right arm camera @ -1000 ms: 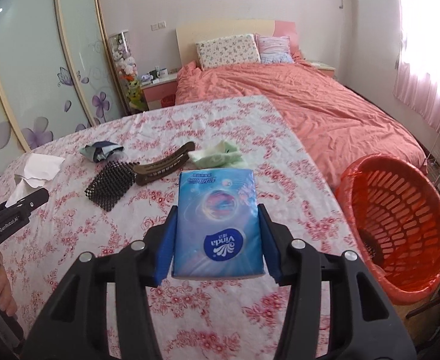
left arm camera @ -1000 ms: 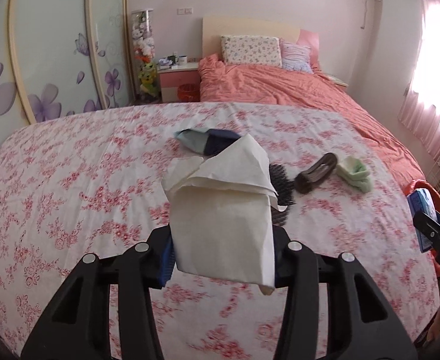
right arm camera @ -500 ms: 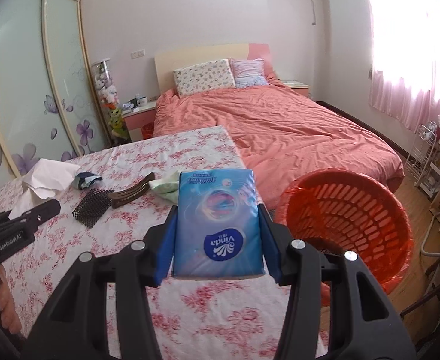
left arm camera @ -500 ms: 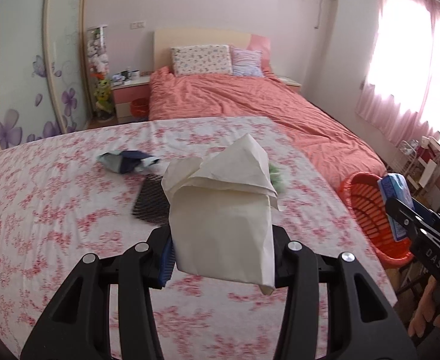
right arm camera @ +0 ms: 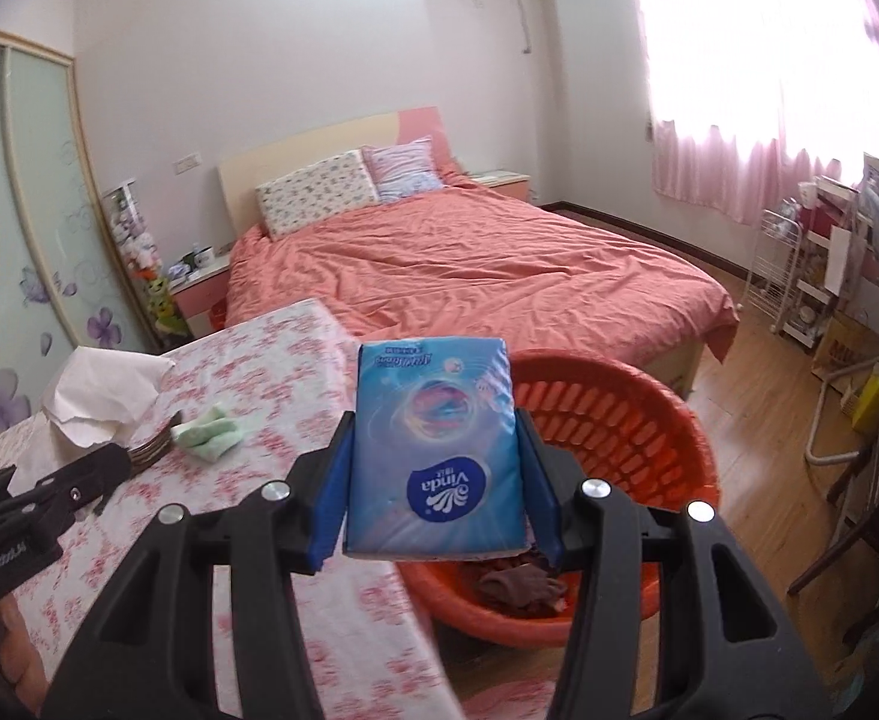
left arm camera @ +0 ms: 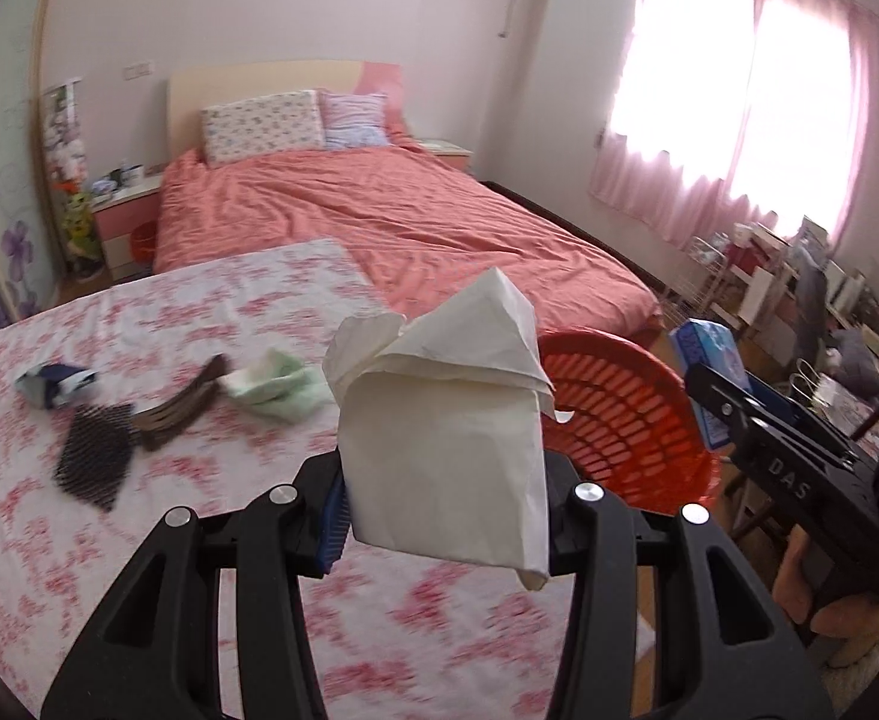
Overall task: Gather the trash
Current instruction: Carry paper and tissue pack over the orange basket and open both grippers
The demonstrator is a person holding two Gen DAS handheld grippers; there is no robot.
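Your left gripper [left arm camera: 442, 516] has its jaws clamped on a crumpled white tissue [left arm camera: 445, 420]: light, limp, apt to cling on release. Your right gripper [right arm camera: 436, 504] is clamped across the sides of a blue Vinda tissue pack [right arm camera: 436, 444], soft and slippery, held above the near rim of the red laundry basket [right arm camera: 649, 420] beside the floral-covered bed's [left arm camera: 79, 540] edge. The basket holds dark crumpled cloth [right arm camera: 517, 588].
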